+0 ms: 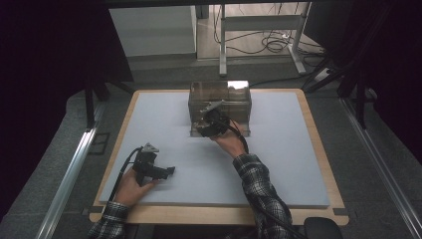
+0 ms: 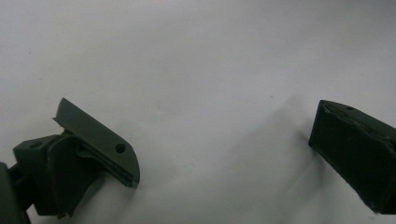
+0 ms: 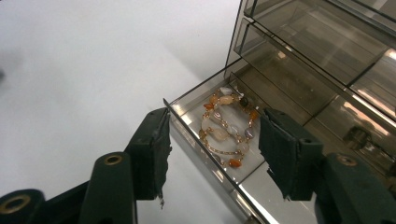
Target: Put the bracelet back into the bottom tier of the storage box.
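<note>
A smoky clear drawer box [image 1: 220, 97] stands at the back middle of the mat. Its bottom drawer [image 3: 196, 93] is pulled out, and a beaded bracelet [image 3: 227, 126] of orange, white and brown stones lies inside it. My right gripper [image 1: 201, 127] hovers at the drawer's front; in the right gripper view its jaws [image 3: 217, 135] stand open, one on each side of the drawer's front corner above the bracelet, pressing on nothing. My left gripper [image 1: 171, 171] rests on the mat at the front left, jaws [image 2: 224, 154] wide open over bare mat.
A pale grey-blue mat [image 1: 278, 154] covers the wooden table [image 1: 224, 214]. The box's upper drawers [image 3: 317, 42] are closed. Beyond the table stand desk legs and loose cables [image 1: 268, 42] on the floor. Dark curtains flank both sides.
</note>
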The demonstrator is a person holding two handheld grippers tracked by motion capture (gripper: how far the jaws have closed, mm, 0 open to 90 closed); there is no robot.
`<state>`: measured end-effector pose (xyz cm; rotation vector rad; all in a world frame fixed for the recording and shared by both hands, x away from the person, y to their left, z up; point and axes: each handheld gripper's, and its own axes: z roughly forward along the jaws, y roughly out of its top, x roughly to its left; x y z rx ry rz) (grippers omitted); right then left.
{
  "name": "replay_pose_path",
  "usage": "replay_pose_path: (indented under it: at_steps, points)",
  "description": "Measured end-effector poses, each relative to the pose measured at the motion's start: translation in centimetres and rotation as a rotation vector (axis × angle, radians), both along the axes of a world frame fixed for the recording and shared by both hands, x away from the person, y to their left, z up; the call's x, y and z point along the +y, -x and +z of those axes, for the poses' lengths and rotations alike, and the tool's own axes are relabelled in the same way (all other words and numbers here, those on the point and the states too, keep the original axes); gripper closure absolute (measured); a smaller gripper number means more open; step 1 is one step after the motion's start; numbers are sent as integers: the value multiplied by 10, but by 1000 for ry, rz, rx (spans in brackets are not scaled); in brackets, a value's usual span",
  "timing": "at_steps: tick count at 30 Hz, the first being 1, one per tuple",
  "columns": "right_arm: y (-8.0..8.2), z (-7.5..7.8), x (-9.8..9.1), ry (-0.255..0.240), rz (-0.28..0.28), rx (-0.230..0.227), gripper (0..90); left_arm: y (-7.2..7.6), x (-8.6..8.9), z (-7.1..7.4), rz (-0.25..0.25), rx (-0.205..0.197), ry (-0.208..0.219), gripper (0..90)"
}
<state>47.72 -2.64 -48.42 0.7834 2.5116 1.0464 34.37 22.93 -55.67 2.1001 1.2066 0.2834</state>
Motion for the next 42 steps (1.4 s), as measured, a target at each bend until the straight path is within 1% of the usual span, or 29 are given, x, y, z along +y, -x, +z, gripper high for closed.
replay_pose_path:
  at_steps: [7, 12, 20, 23, 26, 28, 35, 39, 42]
  points:
    - [3, 3, -3, 3, -17, 1, 366, 0, 0, 0, 0, 0, 2, 0]
    - [5, 4, -6, 5, -13, 4, 343, 0, 0, 0, 1, 0, 2, 0]
    - [8, 3, -12, 12, -12, 21, 307, 0, 0, 0, 0, 0, 0, 0]
    - [10, 3, -15, 13, -23, 32, 298, 0, 0, 0, 0, 0, 0, 0]
    - [12, 2, -17, 17, -21, 35, 288, 0, 0, 0, 0, 0, 0, 0]
    - [13, 2, -19, 26, -19, 29, 282, 0, 0, 0, 0, 0, 0, 0]
    - [16, 2, -25, 25, -26, 34, 256, 0, 0, 0, 0, 0, 1, 0]
    - [18, 2, -29, 30, -18, 33, 232, 0, 0, 0, 0, 0, 1, 0]
    - [20, 1, -31, 40, -24, 37, 214, 0, 0, 0, 0, 0, 2, 0]
